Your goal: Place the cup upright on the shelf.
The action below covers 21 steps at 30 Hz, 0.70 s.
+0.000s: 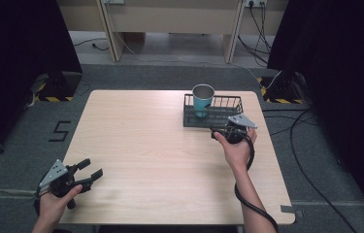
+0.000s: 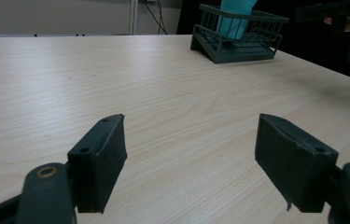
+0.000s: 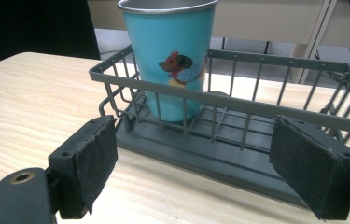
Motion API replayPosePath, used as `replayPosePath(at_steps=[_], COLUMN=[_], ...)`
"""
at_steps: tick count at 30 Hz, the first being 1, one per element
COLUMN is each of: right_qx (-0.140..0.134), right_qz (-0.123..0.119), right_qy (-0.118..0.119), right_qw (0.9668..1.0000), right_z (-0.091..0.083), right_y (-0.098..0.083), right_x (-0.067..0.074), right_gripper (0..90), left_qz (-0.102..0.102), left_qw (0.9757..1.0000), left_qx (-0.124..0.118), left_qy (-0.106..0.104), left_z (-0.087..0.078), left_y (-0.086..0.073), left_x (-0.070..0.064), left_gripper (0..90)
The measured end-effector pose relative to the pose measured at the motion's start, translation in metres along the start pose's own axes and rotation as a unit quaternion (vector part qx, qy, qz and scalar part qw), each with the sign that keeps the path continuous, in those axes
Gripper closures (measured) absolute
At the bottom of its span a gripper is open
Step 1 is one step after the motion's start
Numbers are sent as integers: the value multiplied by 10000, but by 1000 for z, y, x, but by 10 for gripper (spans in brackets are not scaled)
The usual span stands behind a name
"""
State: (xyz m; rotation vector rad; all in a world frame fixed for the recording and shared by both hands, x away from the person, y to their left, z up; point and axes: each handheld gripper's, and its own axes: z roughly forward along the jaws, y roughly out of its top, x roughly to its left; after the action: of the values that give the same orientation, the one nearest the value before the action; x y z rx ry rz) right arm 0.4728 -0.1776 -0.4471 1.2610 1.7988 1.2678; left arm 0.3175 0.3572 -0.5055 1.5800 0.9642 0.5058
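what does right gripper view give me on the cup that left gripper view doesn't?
Right gripper view: the cup's metal rim and a cartoon dog print on its teal side; the right gripper is open just short of the basket. Left gripper view: a long stretch of bare table ahead of the open left gripper, with the cup's top cut off. Both: the cup standing upright inside the basket.

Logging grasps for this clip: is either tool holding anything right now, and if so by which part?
Nothing is held. The left tool is open over bare table. The right tool is open just in front of the basket, touching neither it nor the cup.
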Motion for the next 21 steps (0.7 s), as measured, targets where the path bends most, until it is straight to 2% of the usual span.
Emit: replayPosePath(at_steps=[21], right_qx=[-28], right_qz=[78], right_qy=[-196], right_qw=[9998], right_z=[-33], right_y=[-19], right_x=[-14], right_gripper=[161], left_qz=[21], left_qw=[10000], left_qx=[16], left_qy=[10], left_z=[0], left_y=[0], left_x=[0], left_gripper=[241])
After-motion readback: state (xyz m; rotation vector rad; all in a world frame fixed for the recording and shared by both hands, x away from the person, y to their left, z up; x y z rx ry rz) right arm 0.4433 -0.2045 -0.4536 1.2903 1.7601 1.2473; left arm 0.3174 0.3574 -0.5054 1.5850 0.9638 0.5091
